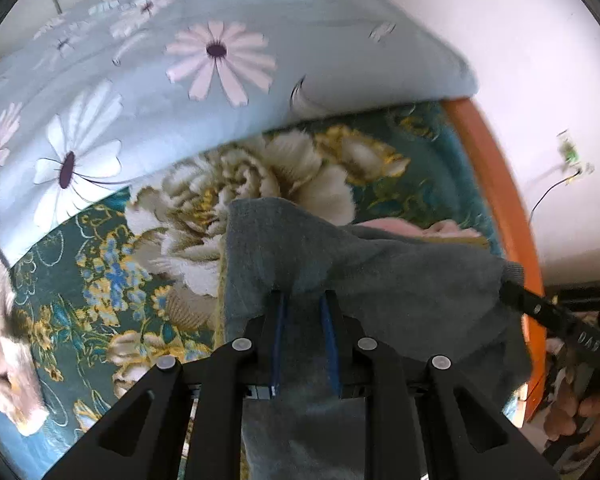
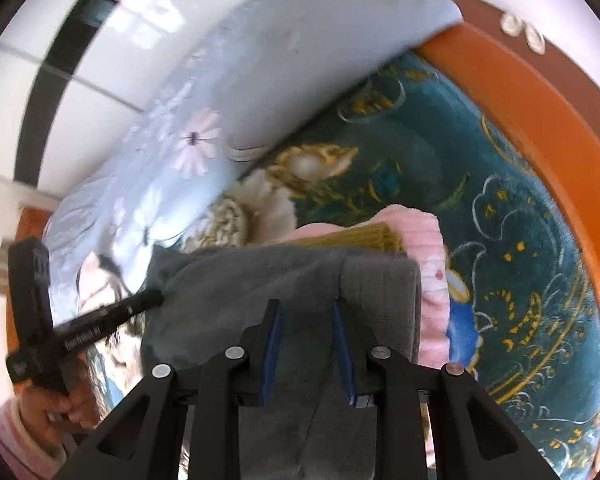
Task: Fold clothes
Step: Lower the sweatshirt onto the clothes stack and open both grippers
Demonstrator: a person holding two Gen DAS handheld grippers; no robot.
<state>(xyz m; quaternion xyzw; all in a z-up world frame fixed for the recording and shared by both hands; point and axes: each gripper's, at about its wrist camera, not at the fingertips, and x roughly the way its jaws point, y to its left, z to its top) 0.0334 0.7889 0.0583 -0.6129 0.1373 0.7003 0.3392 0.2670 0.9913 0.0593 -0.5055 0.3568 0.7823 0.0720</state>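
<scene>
A grey garment (image 1: pixel 380 264) hangs stretched between both grippers above the bed. My left gripper (image 1: pixel 305 296) is shut on one edge of it, the cloth pinched between the blue pads. My right gripper (image 2: pixel 306 304) is shut on the other edge (image 2: pixel 300 276), near a ribbed cuff (image 2: pixel 380 280). The right gripper's fingers (image 1: pixel 540 312) show at the right of the left wrist view, biting the cloth. The left gripper's fingers (image 2: pixel 100 320) show at the left of the right wrist view.
A teal floral blanket (image 1: pixel 100 272) covers the bed. A light blue flowered quilt (image 1: pixel 140 80) lies behind. A folded pink and olive stack (image 2: pixel 412 232) sits on the blanket. An orange wooden bed frame (image 2: pixel 540 120) runs along the wall side.
</scene>
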